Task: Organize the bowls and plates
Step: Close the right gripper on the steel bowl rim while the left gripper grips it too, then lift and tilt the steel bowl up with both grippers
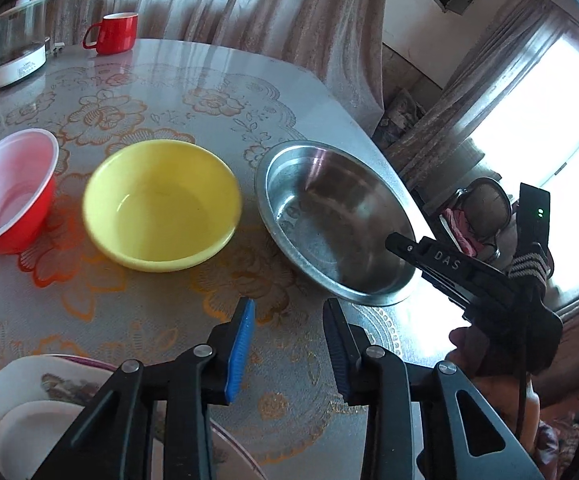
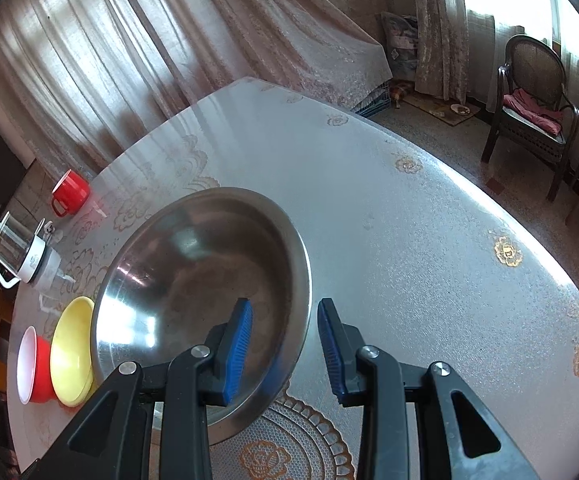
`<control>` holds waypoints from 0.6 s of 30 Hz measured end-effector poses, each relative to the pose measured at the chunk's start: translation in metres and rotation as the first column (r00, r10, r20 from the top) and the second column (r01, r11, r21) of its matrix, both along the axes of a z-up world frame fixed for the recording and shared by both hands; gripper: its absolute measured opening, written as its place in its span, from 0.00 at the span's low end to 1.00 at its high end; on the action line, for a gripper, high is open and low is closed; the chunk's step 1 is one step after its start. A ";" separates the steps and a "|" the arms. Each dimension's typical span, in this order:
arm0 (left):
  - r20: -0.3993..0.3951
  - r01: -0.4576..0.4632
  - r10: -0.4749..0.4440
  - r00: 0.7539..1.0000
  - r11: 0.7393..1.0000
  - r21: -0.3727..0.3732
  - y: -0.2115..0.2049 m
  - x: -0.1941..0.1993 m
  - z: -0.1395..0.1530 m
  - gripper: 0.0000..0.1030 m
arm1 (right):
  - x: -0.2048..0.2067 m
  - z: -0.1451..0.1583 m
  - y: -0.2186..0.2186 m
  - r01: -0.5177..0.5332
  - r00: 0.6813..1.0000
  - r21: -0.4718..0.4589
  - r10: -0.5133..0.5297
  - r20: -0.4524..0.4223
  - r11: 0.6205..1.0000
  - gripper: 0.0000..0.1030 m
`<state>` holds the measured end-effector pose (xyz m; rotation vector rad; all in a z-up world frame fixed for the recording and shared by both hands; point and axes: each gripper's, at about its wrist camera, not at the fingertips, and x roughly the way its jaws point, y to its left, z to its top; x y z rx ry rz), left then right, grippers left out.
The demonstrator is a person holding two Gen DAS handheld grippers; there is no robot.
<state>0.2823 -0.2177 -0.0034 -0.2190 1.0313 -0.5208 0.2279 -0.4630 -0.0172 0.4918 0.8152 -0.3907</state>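
Observation:
A steel bowl [image 1: 337, 220] sits on the table at the right, a yellow bowl [image 1: 161, 204] in the middle and a red bowl with a white inside [image 1: 9, 192] at the left. White plates [image 1: 37, 412] are stacked at the lower left. My left gripper [image 1: 289, 344] is open and empty, above the table just in front of the bowls. My right gripper [image 2: 285, 344] is open, its jaws astride the steel bowl's [image 2: 201, 288] near rim without closing on it. The right gripper also shows in the left wrist view [image 1: 441, 260] at the steel bowl's right edge.
A red mug [image 1: 113, 32] and a glass kettle [image 1: 13, 48] stand at the far left of the table [image 2: 409, 240]. Curtains hang behind it. A dark chair [image 2: 529, 104] with a pink cushion stands on the floor to the right.

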 end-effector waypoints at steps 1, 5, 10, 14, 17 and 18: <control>-0.012 -0.004 0.004 1.000 1.000 -0.008 -0.003 0.003 -0.002 0.34 | 0.002 -0.001 0.000 -0.006 1.000 -0.003 0.006 0.000 1.000 0.29; -0.040 0.006 -0.006 0.999 1.000 -0.011 -0.016 0.014 -0.007 0.35 | 0.000 -0.003 -0.001 -0.016 1.000 0.007 0.016 -0.011 1.000 0.19; -0.025 0.011 -0.011 1.000 1.000 -0.006 -0.031 0.018 -0.008 0.35 | -0.004 -0.003 0.001 -0.028 0.999 0.012 0.028 -0.021 1.000 0.15; -0.045 0.021 -0.022 0.999 1.000 -0.019 -0.033 0.015 -0.013 0.35 | -0.012 -0.002 0.000 -0.035 0.999 0.055 0.037 -0.028 0.998 0.15; -0.049 0.032 -0.033 0.998 0.999 -0.028 -0.035 0.012 -0.011 0.36 | -0.019 -0.005 -0.001 -0.034 0.999 0.103 0.037 -0.032 0.994 0.15; -0.053 0.028 -0.030 0.998 0.999 -0.025 -0.036 0.013 -0.011 0.36 | -0.021 -0.004 0.000 -0.037 0.999 0.112 0.041 -0.034 0.993 0.15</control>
